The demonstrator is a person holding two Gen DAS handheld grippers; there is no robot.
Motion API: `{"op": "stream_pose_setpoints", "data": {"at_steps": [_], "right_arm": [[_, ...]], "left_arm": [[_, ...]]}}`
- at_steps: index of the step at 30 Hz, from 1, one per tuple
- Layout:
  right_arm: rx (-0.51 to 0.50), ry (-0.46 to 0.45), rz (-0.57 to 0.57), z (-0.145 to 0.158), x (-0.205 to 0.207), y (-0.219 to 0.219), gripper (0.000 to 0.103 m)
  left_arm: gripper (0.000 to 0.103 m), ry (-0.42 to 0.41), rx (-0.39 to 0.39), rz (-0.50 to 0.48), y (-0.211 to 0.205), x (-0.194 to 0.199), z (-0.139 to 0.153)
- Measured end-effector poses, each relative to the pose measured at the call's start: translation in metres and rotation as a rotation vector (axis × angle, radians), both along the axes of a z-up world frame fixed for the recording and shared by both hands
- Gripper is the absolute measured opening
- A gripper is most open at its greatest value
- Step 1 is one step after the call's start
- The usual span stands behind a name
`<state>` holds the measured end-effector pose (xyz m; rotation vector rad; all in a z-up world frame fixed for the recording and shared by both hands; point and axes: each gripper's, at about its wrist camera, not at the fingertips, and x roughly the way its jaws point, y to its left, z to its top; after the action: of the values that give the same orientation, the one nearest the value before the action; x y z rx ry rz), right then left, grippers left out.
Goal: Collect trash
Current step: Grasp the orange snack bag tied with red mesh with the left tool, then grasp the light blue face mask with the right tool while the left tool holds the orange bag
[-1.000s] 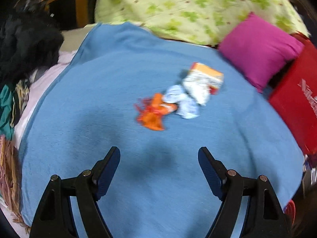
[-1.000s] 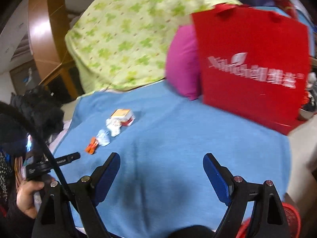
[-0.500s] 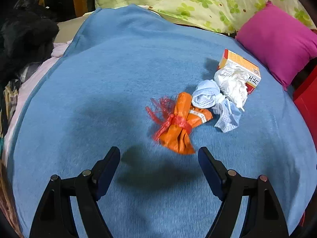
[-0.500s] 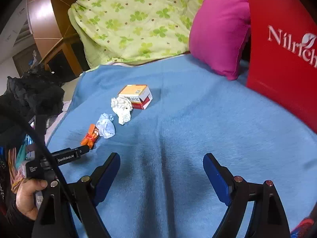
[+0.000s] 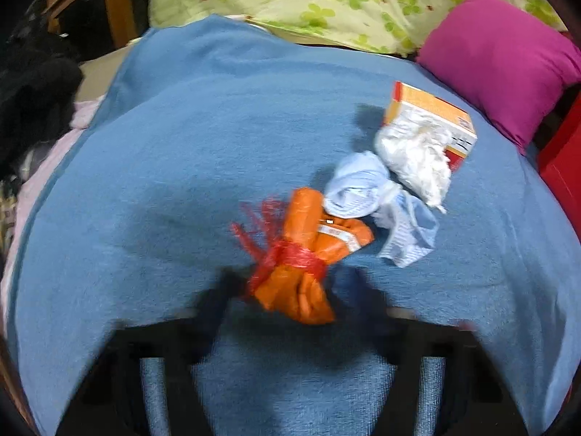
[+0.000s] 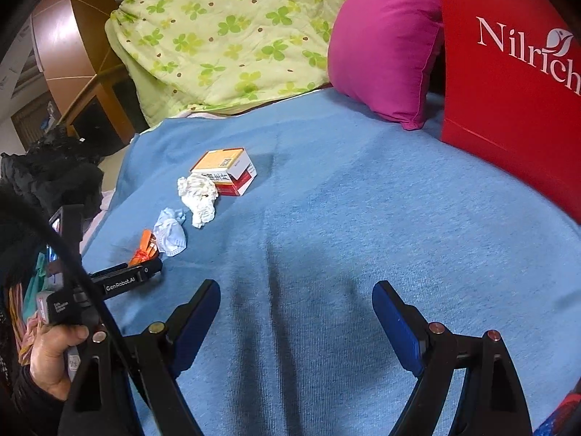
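Left gripper (image 5: pixel 294 312), jaws blurred but apparently apart, straddled the crumpled orange wrapper tied with red plastic (image 5: pixel 303 261) on the blue blanket (image 5: pixel 181 152); closing likely came next. Right gripper (image 6: pixel 296 312) hovered agape.

1. The left gripper (image 5: pixel 290 312) shows only as a motion-blurred black shape; whether its jaws are parted or closed cannot be told.
2. The right gripper (image 6: pixel 296 318) has its jaws spread wide, nothing between them.
3. The person's left hand (image 6: pixel 54 356) grips the left gripper's handle, behind its jaws.
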<state>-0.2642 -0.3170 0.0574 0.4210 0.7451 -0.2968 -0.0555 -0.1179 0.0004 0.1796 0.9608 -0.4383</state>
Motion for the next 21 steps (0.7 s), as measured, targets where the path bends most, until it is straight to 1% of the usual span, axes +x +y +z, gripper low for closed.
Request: {"op": "stream_pose_setpoints", "data": {"at_steps": [1, 4, 6, 9, 12, 15, 18, 20, 21], "right_arm": [[-0.008, 0.004, 0.005, 0.001, 0.002, 0.002, 0.088], [-0.036, 0.007, 0.022, 0.007, 0.009, 0.008, 0.088], [-0.05, 0.006, 0.038, 0.012, 0.016, 0.013, 0.088], [-0.076, 0.002, 0.087, 0.021, 0.038, 0.028, 0.088], [-0.067, 0.006, 0.179, 0.026, 0.072, 0.049, 0.088], [-0.054, 0.033, 0.299, 0.019, 0.119, 0.077, 0.088], [-0.046, 0.084, 0.35, 0.003, 0.159, 0.096, 0.088], [-0.096, 0.116, 0.359, -0.008, 0.18, 0.111, 0.087], [-0.109, 0.138, 0.367, -0.015, 0.19, 0.116, 0.085]], "left_arm": [[0.035, 0.009, -0.016, -0.002, 0.001, 0.0, 0.0], [0.028, -0.006, -0.035, 0.014, 0.01, 0.001, 0.006], [0.028, -0.006, -0.077, 0.055, 0.026, 0.003, 0.013], [0.028, -0.053, -0.115, 0.146, 0.054, 0.005, 0.026], [0.028, -0.057, -0.127, 0.207, 0.074, 0.011, 0.024], [0.028, -0.038, -0.137, 0.256, 0.088, 0.019, 0.018], [0.028, -0.035, -0.135, 0.279, 0.092, 0.02, 0.018], [0.028, -0.026, -0.14, 0.287, 0.092, 0.019, 0.018], [0.028, -0.022, -0.148, 0.29, 0.093, 0.019, 0.019]]}}
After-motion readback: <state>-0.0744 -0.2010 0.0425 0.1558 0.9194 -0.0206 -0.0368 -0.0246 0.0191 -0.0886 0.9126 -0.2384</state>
